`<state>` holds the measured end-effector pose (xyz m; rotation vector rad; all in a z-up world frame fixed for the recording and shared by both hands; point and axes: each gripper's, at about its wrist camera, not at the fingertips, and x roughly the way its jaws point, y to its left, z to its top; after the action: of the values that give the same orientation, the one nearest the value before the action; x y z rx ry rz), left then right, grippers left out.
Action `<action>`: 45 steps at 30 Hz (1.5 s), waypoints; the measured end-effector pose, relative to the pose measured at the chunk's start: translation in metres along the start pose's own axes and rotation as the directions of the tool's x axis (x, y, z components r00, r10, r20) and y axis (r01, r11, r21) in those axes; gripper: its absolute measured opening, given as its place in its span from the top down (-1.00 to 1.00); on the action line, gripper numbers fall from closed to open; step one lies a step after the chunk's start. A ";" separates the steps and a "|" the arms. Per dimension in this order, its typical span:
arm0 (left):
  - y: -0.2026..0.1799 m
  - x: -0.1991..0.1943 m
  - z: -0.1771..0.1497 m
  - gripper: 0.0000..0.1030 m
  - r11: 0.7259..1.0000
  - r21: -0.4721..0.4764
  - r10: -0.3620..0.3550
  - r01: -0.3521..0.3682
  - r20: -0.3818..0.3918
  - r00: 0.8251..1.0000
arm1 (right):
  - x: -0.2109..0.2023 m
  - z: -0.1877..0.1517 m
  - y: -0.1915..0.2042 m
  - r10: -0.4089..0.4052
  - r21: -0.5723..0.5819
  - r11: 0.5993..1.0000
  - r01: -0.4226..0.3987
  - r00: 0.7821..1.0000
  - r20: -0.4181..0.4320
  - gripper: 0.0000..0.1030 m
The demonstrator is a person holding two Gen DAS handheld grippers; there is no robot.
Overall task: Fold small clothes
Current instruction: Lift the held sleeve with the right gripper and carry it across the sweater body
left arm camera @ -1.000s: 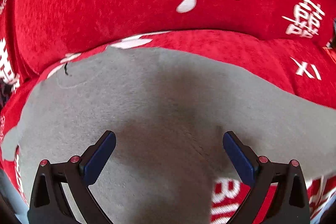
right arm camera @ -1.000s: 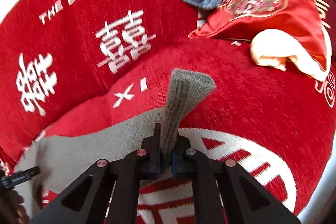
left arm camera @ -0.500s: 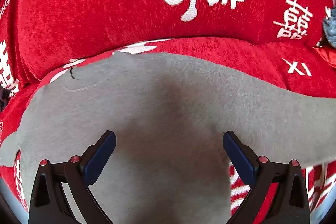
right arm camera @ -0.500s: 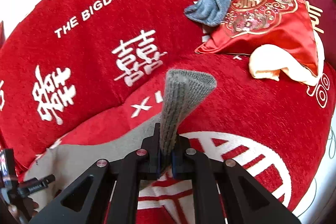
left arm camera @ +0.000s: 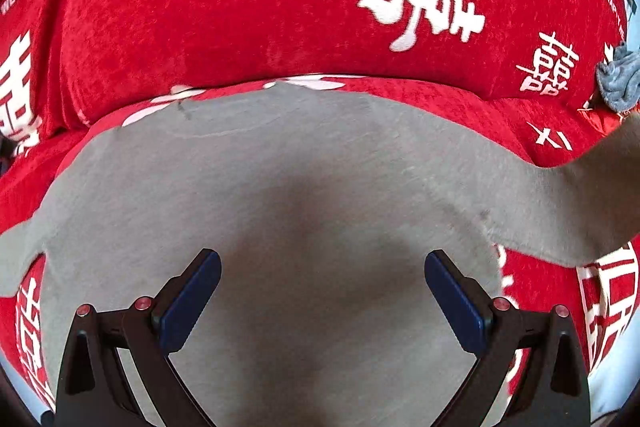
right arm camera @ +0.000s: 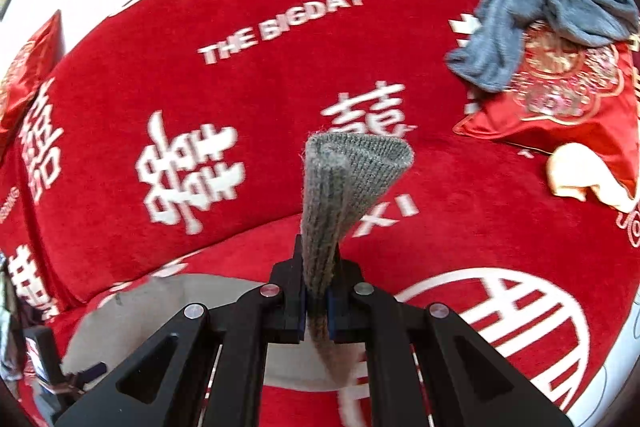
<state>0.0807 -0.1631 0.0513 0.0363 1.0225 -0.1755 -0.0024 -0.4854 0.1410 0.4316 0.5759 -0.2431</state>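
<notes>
A grey garment [left arm camera: 280, 187] lies spread flat on a red sofa seat [left arm camera: 460, 107]. My left gripper [left arm camera: 322, 291] is open, its blue pads apart just above the garment's middle, holding nothing. My right gripper [right arm camera: 316, 303] is shut on the garment's ribbed sleeve cuff [right arm camera: 344, 183], which stands up above the jaws. The sleeve [left arm camera: 580, 199] stretches up and to the right from the body. The garment's body shows at the lower left of the right wrist view [right arm camera: 168, 307].
The red sofa back [right arm camera: 240, 87] with white characters rises behind. A blue-grey garment [right arm camera: 540, 19] lies on a red embroidered cushion [right arm camera: 560, 107] at the right, with a cream cloth [right arm camera: 584, 179] beside it. The left gripper also shows in the right wrist view [right arm camera: 52, 367].
My right gripper has lifted the sleeve cuff higher and away from the seat, pulling the sleeve taut. My left gripper stays open and has risen slightly above the garment.
</notes>
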 end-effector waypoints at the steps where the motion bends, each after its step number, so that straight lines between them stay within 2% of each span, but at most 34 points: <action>1: 0.005 -0.002 -0.002 -0.98 1.000 -0.005 -0.001 0.001 0.001 1.000 | 0.000 -0.001 0.009 0.013 -0.007 1.000 -0.013 1.000 -0.006 0.85; 6: 0.036 -0.007 -0.015 -0.98 1.000 -0.028 0.000 0.000 -0.002 1.000 | 0.002 -0.008 0.062 0.050 -0.071 0.996 -0.052 0.998 -0.029 0.85; 10: 0.061 -0.011 -0.025 -0.98 0.998 -0.059 -0.015 0.015 -0.002 1.000 | 0.005 -0.013 0.102 0.120 -0.073 0.990 -0.125 0.990 -0.068 0.85; 14: 0.085 -0.012 -0.035 -0.98 0.996 -0.092 -0.019 0.017 -0.018 1.000 | 0.007 -0.018 0.144 0.132 -0.127 0.982 -0.142 0.988 -0.081 0.85; 21: 0.117 -0.016 -0.055 -0.98 0.994 -0.111 0.017 -0.019 -0.022 1.000 | 0.011 -0.029 0.215 0.186 -0.196 0.958 -0.207 0.975 -0.117 0.86; 27: 0.148 -0.015 -0.068 -0.98 0.986 -0.165 0.007 -0.013 -0.034 0.999 | 0.014 -0.049 0.272 0.220 -0.254 0.934 -0.252 0.964 -0.149 0.86; 40: 0.194 -0.026 -0.086 -0.98 0.975 -0.219 0.024 -0.023 -0.002 1.000 | 0.022 -0.102 0.357 0.242 -0.331 0.893 -0.304 0.946 -0.217 0.86; 45: 0.207 -0.033 -0.093 -0.98 0.970 -0.244 0.004 -0.003 0.006 1.000 | 0.023 -0.126 0.383 0.242 -0.376 0.869 -0.320 0.940 -0.241 0.86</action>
<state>0.0191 0.0559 0.0196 -0.1861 1.0313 -0.0456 0.0863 -0.0919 0.1573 0.1231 0.7202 0.2052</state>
